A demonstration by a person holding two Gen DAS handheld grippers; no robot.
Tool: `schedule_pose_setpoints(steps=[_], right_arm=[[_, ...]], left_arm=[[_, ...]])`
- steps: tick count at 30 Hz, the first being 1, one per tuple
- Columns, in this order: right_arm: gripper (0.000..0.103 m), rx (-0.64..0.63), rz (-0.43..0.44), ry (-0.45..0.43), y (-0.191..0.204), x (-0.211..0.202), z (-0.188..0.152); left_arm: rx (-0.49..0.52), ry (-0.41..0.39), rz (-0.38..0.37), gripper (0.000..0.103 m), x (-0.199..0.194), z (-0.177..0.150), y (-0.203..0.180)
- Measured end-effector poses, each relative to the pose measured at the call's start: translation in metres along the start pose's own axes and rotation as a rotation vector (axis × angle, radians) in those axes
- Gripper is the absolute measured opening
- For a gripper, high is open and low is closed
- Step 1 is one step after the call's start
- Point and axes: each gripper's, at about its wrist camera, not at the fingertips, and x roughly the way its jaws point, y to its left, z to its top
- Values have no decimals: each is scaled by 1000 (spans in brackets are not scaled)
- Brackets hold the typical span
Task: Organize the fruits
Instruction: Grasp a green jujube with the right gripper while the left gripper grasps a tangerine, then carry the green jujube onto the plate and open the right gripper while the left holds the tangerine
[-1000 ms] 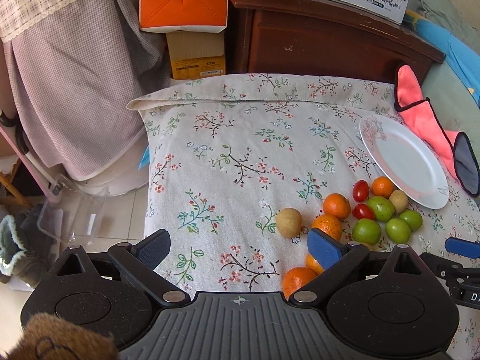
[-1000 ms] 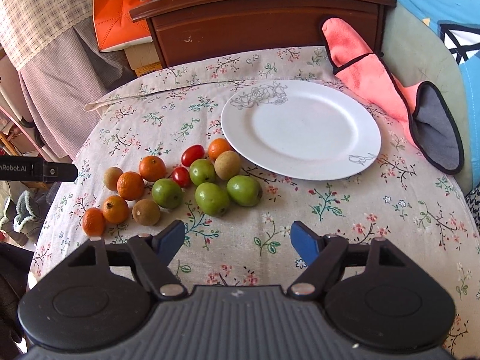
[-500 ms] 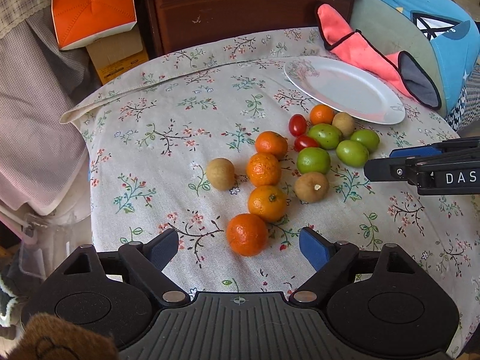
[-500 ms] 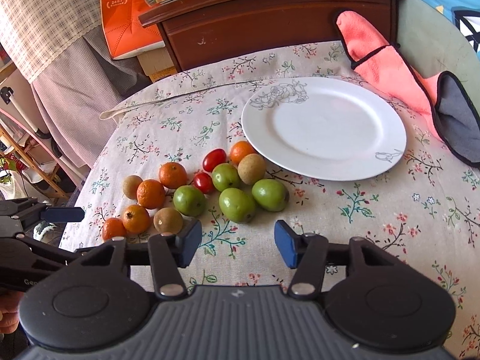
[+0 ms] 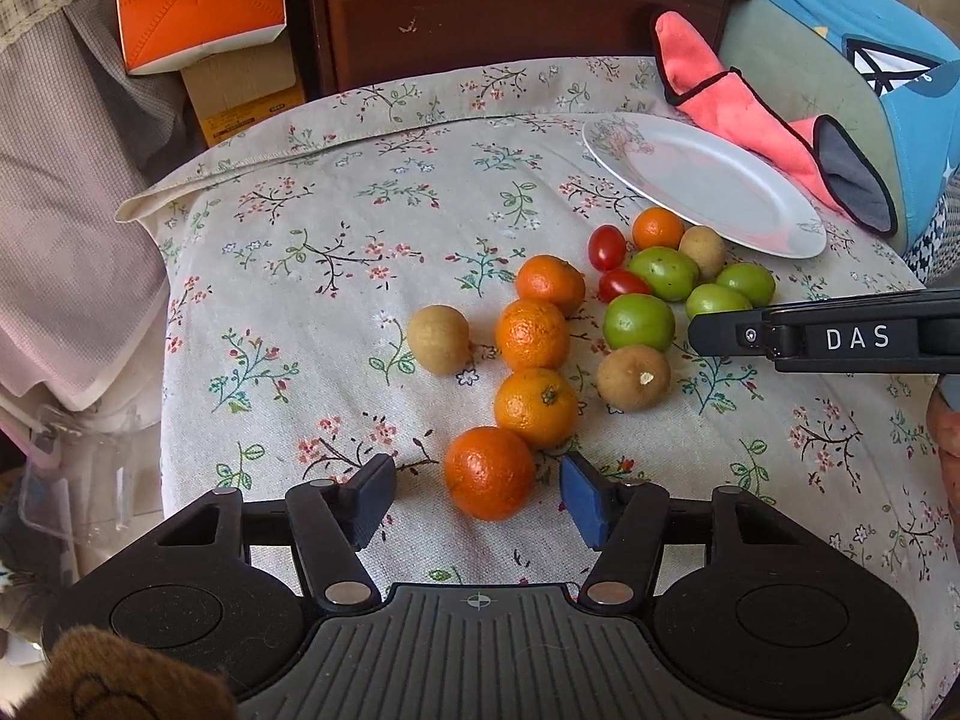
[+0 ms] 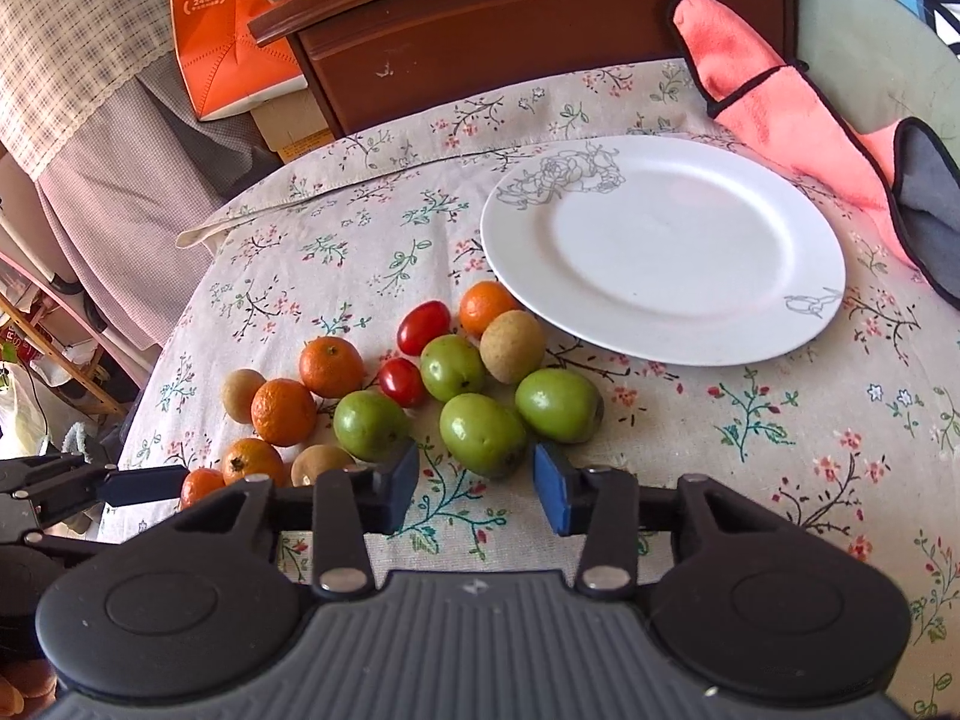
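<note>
A cluster of fruit lies on the flowered tablecloth [image 5: 336, 252] beside a white plate [image 6: 660, 252], which holds nothing. My left gripper [image 5: 478, 498] has its jaws closing around the nearest orange [image 5: 489, 473]; a gap still shows beside its left pad. Three more oranges [image 5: 531, 333] line up behind it, with brown round fruits [image 5: 633, 377] on either side. My right gripper [image 6: 475, 492] is also closing, and a green fruit [image 6: 483, 435] sits just ahead between its tips, untouched. Two cherry tomatoes [image 6: 423, 318] lie behind the green ones. The right gripper [image 5: 720, 336] also shows side-on in the left wrist view.
A pink and grey cloth [image 6: 780, 120] lies past the plate [image 5: 708, 192]. A dark wooden cabinet [image 6: 540, 30] and an orange box [image 5: 198, 0] stand behind the table. The table drops off on the left. The left gripper [image 6: 150, 483] shows at the lower left.
Both pairs of jaws have narrowed. The left gripper swung from the table's left side over to the fruit and sank to the nearest orange. The right gripper moved closer to the green fruits.
</note>
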Motion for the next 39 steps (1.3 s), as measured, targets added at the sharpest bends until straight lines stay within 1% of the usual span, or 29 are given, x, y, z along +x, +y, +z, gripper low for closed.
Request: schedule_pose_setpoints(steps=[2,3,4,5,7,11,13,19,26,37,39], right_arm=[[39,0,-3,-4,1,1,1],[38,-2,-7,-7,2,2,1],[33,-5,-13,-9,2,3,0],[32,-13,-23,-12,3,3,0],[32,-14,-21,-16,3,3,0],[31,-16,-24,-15,4,2,-1],[31,-19,-15,-11,5,1,-1],[31,-55,13,-14,14,-5,-1],[31,-52,39,-7,16,-7,-1],[31,-61,42,-43,15,-21,8],[31,-61,38,-56,13,-25,12]], left_arm=[[1,-8,-1,56,0,0,-1],[0,-15,-3,50,0,-1,-1],[-1,-18,-6,46,-1,-1,-1],[-7,-19,-13,44,-2,0,-1],[-15,-21,-23,36,-2,0,0],[-22,-27,-39,28,-4,0,1],[-31,-29,-56,28,-6,0,2],[-31,-43,-76,28,-11,-1,-1],[-32,-68,-94,28,-19,2,-5],[-95,-122,-100,28,-20,23,-5],[-87,-130,-92,28,-19,28,-7]])
